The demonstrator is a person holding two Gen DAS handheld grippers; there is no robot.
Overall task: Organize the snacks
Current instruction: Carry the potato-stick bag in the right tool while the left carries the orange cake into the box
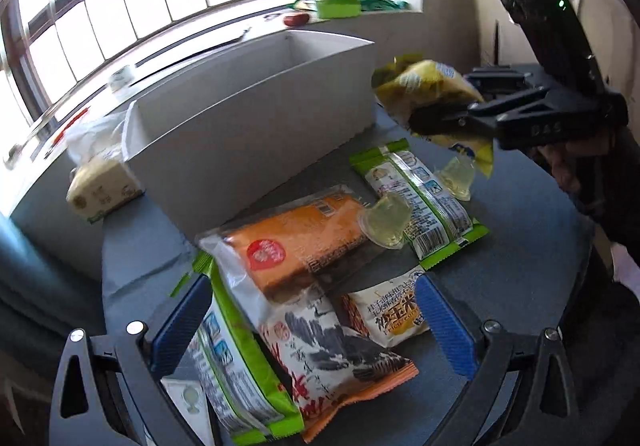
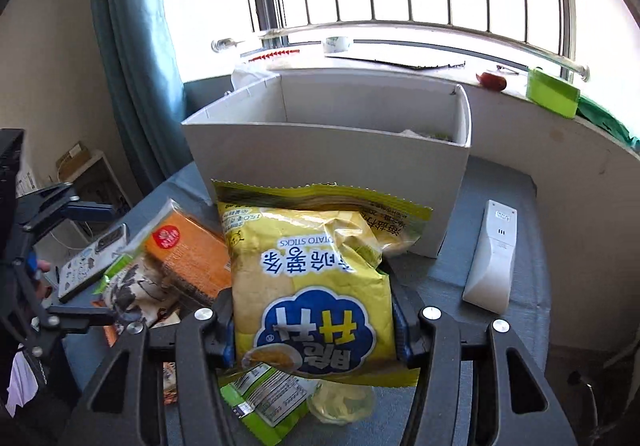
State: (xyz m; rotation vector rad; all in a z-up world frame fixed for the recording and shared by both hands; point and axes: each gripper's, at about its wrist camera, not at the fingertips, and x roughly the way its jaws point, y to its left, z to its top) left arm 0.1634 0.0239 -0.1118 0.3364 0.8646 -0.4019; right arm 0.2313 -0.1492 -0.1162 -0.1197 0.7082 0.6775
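Observation:
My right gripper [image 2: 314, 322] is shut on a yellow potato-sticks bag [image 2: 312, 286], its pads pressing both sides. In the left wrist view the same bag [image 1: 428, 86] hangs above the table in the right gripper [image 1: 440, 118], just right of the open white box [image 1: 248, 126]. My left gripper [image 1: 312, 310] is open and low over a pile of snacks: an orange cake packet [image 1: 304, 242], a white and orange packet [image 1: 332, 358], a green-edged packet [image 1: 236, 358] and a small corn snack [image 1: 396, 314]. Its blue pads touch none that I can see.
Another green-edged packet [image 1: 420, 202] and two jelly cups [image 1: 386, 220] [image 1: 456, 178] lie on the grey cloth. A tissue pack [image 1: 104, 186] sits left of the box. A white remote [image 2: 492, 250] lies to the right. The windowsill behind holds a green box [image 2: 552, 92].

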